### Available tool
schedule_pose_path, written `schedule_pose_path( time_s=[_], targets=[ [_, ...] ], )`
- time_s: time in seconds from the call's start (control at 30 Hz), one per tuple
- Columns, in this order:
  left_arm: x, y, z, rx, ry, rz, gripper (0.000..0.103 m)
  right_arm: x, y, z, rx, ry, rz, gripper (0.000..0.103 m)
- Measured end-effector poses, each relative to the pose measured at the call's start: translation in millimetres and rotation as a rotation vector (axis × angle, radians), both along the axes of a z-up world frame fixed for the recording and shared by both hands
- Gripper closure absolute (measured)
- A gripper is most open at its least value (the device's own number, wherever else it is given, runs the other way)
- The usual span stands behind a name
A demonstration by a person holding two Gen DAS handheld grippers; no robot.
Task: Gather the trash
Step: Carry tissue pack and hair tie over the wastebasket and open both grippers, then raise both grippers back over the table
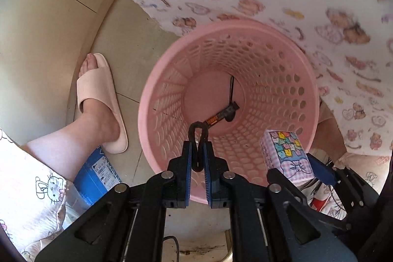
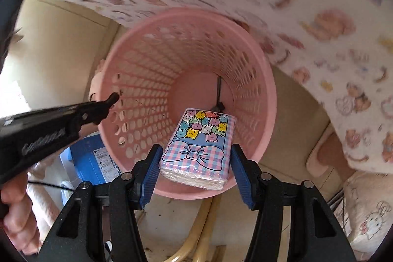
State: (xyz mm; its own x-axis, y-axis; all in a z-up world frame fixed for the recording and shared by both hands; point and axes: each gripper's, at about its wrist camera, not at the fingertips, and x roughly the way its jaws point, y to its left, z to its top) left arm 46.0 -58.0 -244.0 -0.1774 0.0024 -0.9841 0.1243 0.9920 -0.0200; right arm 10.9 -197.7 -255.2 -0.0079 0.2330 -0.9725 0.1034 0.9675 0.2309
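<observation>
Both grippers hang over the pink basket (image 1: pixel 228 112) in the middle of the frame, so the trash can fall in. The left gripper (image 1: pixel 197 158) pinches a black hair tie (image 1: pixel 197 139). The right gripper (image 2: pixel 196 163) squeezes a tissue pack (image 2: pixel 200 146). A snack wrapper (image 1: pixel 221 114) already lies at the bottom.

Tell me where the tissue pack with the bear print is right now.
The tissue pack is clamped between the fingers of the right tool, over the near rim of the pink basket. In the left wrist view it shows at lower right, beside the left tool.
</observation>
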Motion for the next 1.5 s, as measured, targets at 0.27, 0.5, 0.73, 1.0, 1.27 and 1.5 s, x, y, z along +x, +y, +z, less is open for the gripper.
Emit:
schedule_pose_path(
  time_s=[0.27,0.5,0.73,1.0,1.27,1.5],
  targets=[
    [-3.5,-9.3,-2.3,0.047,-0.019,-0.042,0.078,-0.4,6.6,-14.3,-0.029,0.044,0.021,0.044],
    [1.8,-3.5,10.7,0.045,-0.046,-0.050,0.065,0.2,8.6,-17.1,-0.032,0.042,0.015,0.032],
    [4.2,-3.1,42.1,0.061,-0.151,-0.066,0.052,1.3,7.2,-1.6,-0.102,-0.020,0.013,0.032],
    [0.6,1.7,105.8,0.062,-0.394,-0.079,0.043,-0.1,9.5,53.3,-0.200,-0.214,0.028,0.032],
    [-5.7,10.8,151.2,0.021,-0.566,-0.062,0.039,-11.9,5.0,123.6,-0.240,-0.446,0.014,0.032],
    [-2.0,8.4,188.8,0.019,-0.682,-0.064,0.034,-26.2,-5.1,173.5,-0.201,-0.596,-0.056,0.032]
  ],
)
